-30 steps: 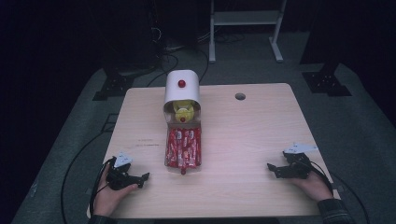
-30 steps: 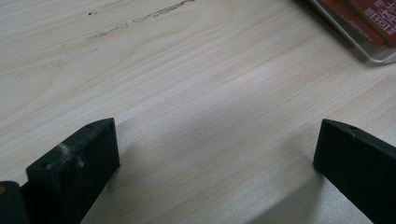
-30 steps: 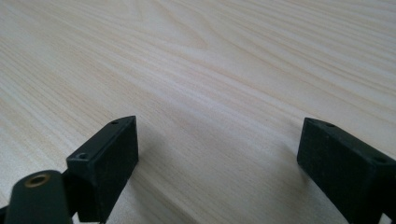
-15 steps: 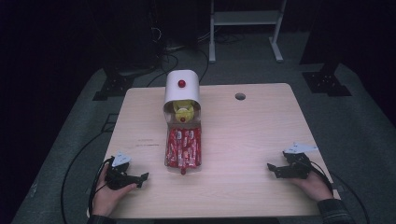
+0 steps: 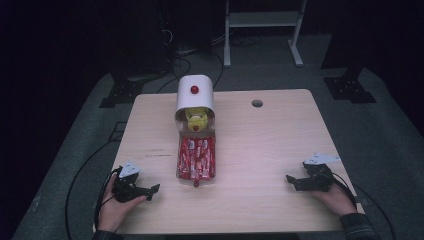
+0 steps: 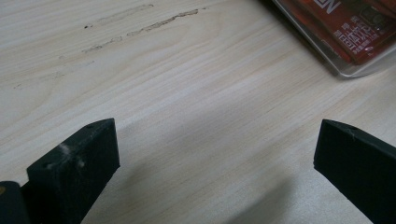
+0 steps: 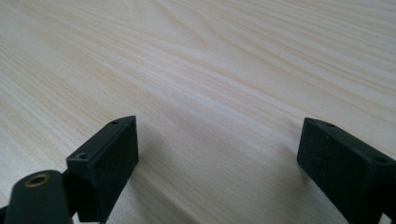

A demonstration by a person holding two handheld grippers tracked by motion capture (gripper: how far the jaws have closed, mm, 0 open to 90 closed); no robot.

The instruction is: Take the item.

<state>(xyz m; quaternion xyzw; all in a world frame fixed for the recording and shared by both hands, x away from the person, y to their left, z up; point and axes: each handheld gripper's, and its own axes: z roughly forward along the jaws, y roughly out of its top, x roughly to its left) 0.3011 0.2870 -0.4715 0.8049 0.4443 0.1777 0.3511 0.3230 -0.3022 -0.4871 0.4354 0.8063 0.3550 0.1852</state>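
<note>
The pale wooden table (image 5: 260, 150) carries, at mid-left, a white round-topped bin with a red knob (image 5: 195, 100) holding something yellow, and touching its mouth a clear plastic tray of red wrapped bars (image 5: 196, 159). That tray looks light, slick and flexible, best pinched at its rim. The 2 grippers, left gripper (image 5: 150, 189) and right gripper (image 5: 290, 180), rest near the front corners, jaws apart and empty.

1. A pale wooden table (image 5: 260, 150) with a small round hole (image 5: 257, 103) near its far edge.
2. Faint dark scuff marks (image 6: 140, 21) on the wood.
3. Beyond the table, a white metal frame (image 5: 262, 22), possibly a stand.
4. Black cables (image 5: 180, 60) trail over grey floor (image 5: 380, 130).
</note>
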